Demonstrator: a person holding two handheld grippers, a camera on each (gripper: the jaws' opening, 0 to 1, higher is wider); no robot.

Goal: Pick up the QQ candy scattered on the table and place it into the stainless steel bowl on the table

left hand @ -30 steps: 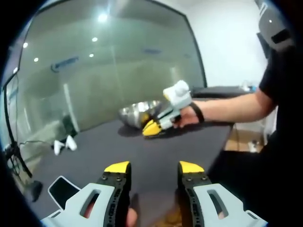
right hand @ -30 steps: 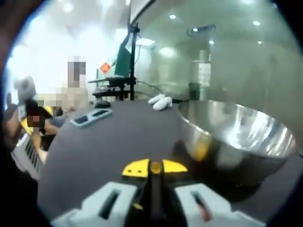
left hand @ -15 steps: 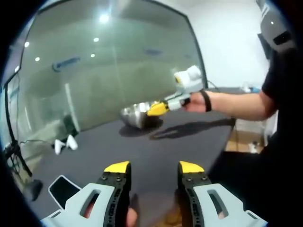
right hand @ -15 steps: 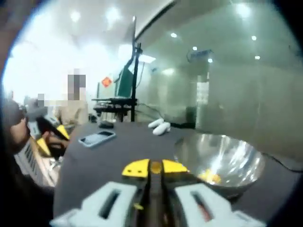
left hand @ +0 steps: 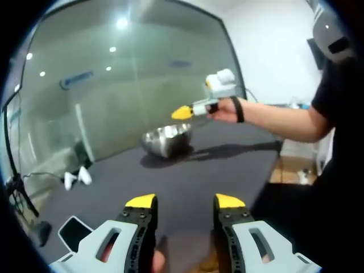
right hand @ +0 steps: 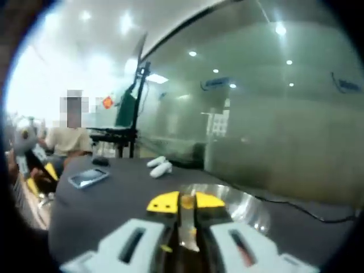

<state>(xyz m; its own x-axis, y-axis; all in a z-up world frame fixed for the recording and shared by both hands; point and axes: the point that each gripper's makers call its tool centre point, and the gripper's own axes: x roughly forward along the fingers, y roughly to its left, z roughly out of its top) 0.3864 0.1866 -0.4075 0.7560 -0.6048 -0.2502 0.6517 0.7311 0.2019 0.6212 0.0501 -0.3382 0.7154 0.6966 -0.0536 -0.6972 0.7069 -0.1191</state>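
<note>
The stainless steel bowl (left hand: 166, 139) stands on the dark table (left hand: 216, 170), far from my left gripper (left hand: 185, 202). That gripper is open and empty, low over the table's near edge. A hand holds my right gripper (left hand: 183, 112) in the air, just above and to the right of the bowl. In the right gripper view, the right gripper (right hand: 185, 202) is shut, with a small pale-orange piece of QQ candy (right hand: 188, 230) pinched between its tips. The bowl's shiny rim (right hand: 245, 200) lies right beneath the tips. The yellow tips of the left gripper (right hand: 42, 177) show at the far left.
A phone (left hand: 74, 232) lies near the table's left corner, and also appears as the phone (right hand: 86, 178). Two white oblong objects (left hand: 77, 177) sit at the far edge by the glass wall. A person in black (left hand: 335, 114) stands at the right, and another person (right hand: 65, 139) sits beyond the table.
My right gripper has risen from table level beside the bowl to a spot above it, still shut. The left gripper has stayed put and open.
</note>
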